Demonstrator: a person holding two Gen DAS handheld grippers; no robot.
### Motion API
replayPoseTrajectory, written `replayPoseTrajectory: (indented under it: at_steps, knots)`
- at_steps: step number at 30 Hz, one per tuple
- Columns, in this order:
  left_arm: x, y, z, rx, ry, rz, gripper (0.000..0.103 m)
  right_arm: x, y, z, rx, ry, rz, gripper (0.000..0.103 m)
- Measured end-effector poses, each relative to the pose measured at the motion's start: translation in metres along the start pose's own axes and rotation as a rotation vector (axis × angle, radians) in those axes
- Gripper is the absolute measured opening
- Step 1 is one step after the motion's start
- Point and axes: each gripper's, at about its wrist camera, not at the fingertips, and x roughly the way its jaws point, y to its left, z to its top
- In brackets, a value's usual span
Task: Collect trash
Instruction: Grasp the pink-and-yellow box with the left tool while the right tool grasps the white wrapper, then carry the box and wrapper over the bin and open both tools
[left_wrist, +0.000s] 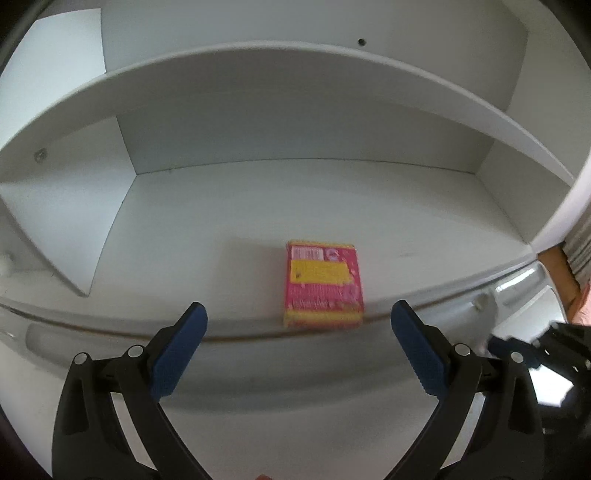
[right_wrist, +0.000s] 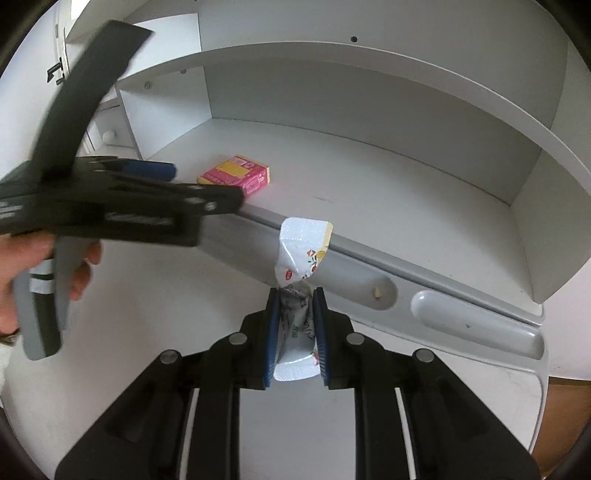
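Left wrist view: the left gripper (left_wrist: 298, 314) has its two blue-padded fingers (left_wrist: 177, 350) spread wide with nothing between them. A pink and yellow packet (left_wrist: 323, 282) lies flat on the white desk shelf (left_wrist: 258, 206), at the shelf's front edge, just beyond the fingertips and slightly nearer the right finger than the left. It touches neither finger. At the far right of the shelf edge the tip of the right gripper (left_wrist: 517, 349) shows, blurred.

Right wrist view: the right gripper (right_wrist: 296, 295) is clamped on a crumpled white wrapper (right_wrist: 301, 254). The wrapper's middle is pinched between the blue pads (right_wrist: 272, 332); its upper end sticks out past the fingertips, in front of the grey ledge (right_wrist: 369, 258) along the shelf front. The packet (right_wrist: 236, 177) lies on the shelf (right_wrist: 369, 177) behind that ledge, well left of the wrapper. The left gripper (right_wrist: 173, 171), held in a hand (right_wrist: 22, 273), reaches toward the packet, its tips just short of it.
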Motion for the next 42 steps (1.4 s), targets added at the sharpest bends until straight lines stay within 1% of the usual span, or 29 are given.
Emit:
replayPoseTrajectory:
  at_steps: [2,3,5,6,9,14,17,20,23,24,25,26,28,29,31,32,33,35,36,37,38,40,42]
  knots:
    - [0.005,-0.001,0.002,0.001,-0.002,0.021,0.075,0.0,-0.002,0.0,0.003,0.0,0.007,0.018]
    - [0.006,-0.003,0.004,0.016,-0.006,0.029,0.071,0.0,-0.003,-0.001,0.003,-0.001,0.007,0.018]
    - [0.006,-0.006,0.006,0.039,-0.01,0.014,0.055,-0.003,-0.004,-0.003,0.006,-0.002,0.007,0.018]
    - [0.005,-0.007,0.007,0.047,-0.016,0.0,0.041,-0.003,-0.005,-0.004,0.006,-0.002,0.007,0.018]
    - [0.003,-0.008,0.004,0.034,-0.017,-0.032,0.041,-0.007,-0.011,-0.007,0.025,-0.006,0.008,0.018]
    - [-0.013,-0.013,-0.006,0.041,-0.024,-0.038,0.041,-0.008,-0.012,-0.004,0.045,-0.021,0.009,0.018]
    - [-0.029,-0.017,-0.013,0.055,-0.034,-0.048,0.041,-0.016,-0.011,-0.003,0.048,-0.044,0.012,0.018]
    - [-0.05,-0.025,-0.02,0.07,-0.057,-0.066,0.041,-0.024,-0.012,0.0,0.049,-0.074,-0.011,0.018]
    - [-0.072,-0.033,-0.031,0.096,-0.083,-0.092,0.041,-0.053,-0.017,-0.001,0.081,-0.132,-0.027,0.018]
    - [-0.08,-0.039,-0.033,0.105,-0.091,-0.111,0.041,-0.068,-0.021,-0.006,0.098,-0.155,-0.043,0.018]
    - [-0.082,-0.055,-0.031,0.115,-0.098,-0.129,0.041,-0.081,-0.025,-0.011,0.116,-0.168,-0.054,0.018]
    - [-0.094,-0.07,-0.036,0.136,-0.111,-0.162,0.041,-0.093,-0.033,-0.019,0.139,-0.18,-0.066,0.018]
    - [-0.109,-0.094,-0.043,0.172,-0.127,-0.212,0.041,-0.128,-0.049,-0.043,0.195,-0.203,-0.094,0.018]
    - [-0.119,-0.112,-0.048,0.199,-0.139,-0.248,0.041,-0.145,-0.058,-0.056,0.22,-0.211,-0.112,0.018]
    - [-0.136,-0.149,-0.06,0.254,-0.15,-0.323,0.041,-0.191,-0.077,-0.093,0.284,-0.226,-0.159,0.018]
    - [-0.146,-0.179,-0.071,0.302,-0.15,-0.38,0.041,-0.206,-0.083,-0.104,0.305,-0.227,-0.174,0.018]
    - [-0.15,-0.189,-0.074,0.331,-0.147,-0.412,0.041,-0.228,-0.093,-0.126,0.338,-0.227,-0.199,0.018]
    - [-0.167,-0.239,-0.101,0.416,-0.127,-0.512,0.041,-0.267,-0.109,-0.174,0.414,-0.217,-0.254,0.018]
    - [-0.173,-0.258,-0.114,0.445,-0.114,-0.553,0.041,-0.278,-0.115,-0.192,0.443,-0.209,-0.264,0.018]
    - [-0.179,-0.276,-0.129,0.476,-0.1,-0.588,0.041,-0.292,-0.124,-0.218,0.487,-0.194,-0.276,0.018]
    - [-0.186,-0.306,-0.154,0.538,-0.067,-0.645,0.041,-0.3,-0.129,-0.235,0.514,-0.178,-0.283,0.018]
    - [-0.191,-0.337,-0.182,0.605,-0.018,-0.7,0.041,-0.312,-0.144,-0.286,0.587,-0.119,-0.293,0.018]
    - [-0.197,-0.371,-0.224,0.698,0.04,-0.75,0.041,-0.314,-0.157,-0.336,0.672,-0.058,-0.275,0.018]
